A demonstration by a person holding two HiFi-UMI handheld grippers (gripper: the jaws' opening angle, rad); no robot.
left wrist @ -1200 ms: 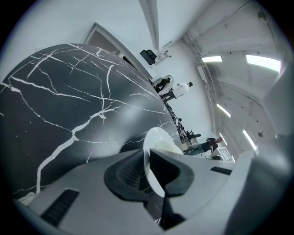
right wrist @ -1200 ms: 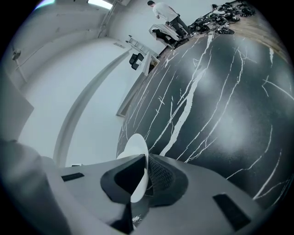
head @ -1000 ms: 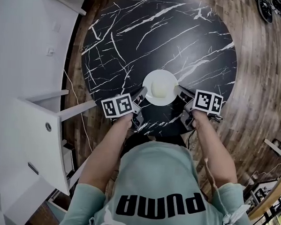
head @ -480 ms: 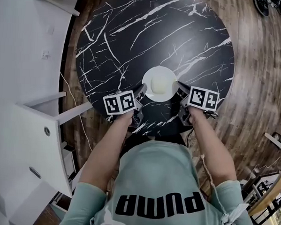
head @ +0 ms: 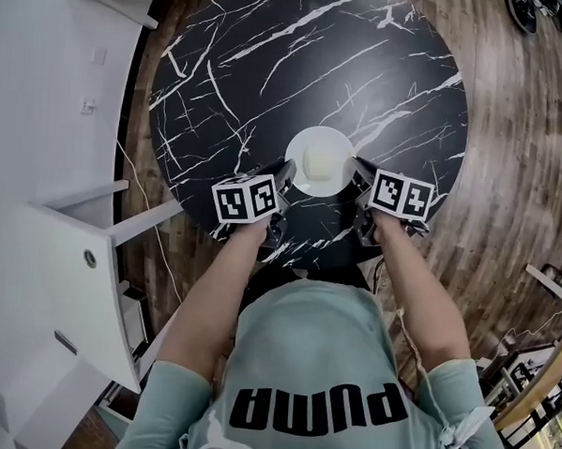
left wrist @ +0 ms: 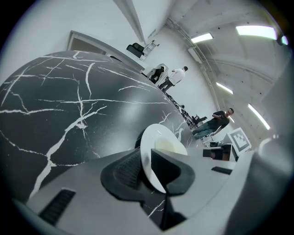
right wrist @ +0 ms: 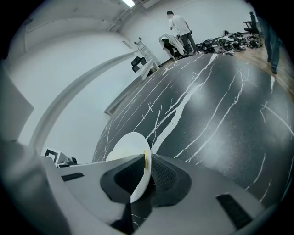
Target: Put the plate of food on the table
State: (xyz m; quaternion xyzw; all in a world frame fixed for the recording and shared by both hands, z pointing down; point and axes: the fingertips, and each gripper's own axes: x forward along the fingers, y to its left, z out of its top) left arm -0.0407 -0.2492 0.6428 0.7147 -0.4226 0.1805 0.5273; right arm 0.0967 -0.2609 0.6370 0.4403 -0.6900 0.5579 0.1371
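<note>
Plate of food (head: 319, 161) looks set down on the table (head: 271, 59); L tongs (left wrist: 148, 167) opening off its rim, R tongs (right wrist: 146, 172) clamped on the rim, so placing's nearly done.

Ceiling strip lights (left wrist: 202, 37) are lighting the room brightly and evenly, casting a soft sheen across the marble table (head: 270, 68). Both gripper views are bending heavily toward dark edges, near foreground blurring.

The person wore a pale mint-green T-shirt (head: 312, 347) with short sleeves and big black block letters (head: 320, 406) across it. The right gripper (head: 359, 172) had a grey body, dark ribbed fingers (right wrist: 161, 172), and behind them a white cube (head: 400, 194) with black square markers.
</note>
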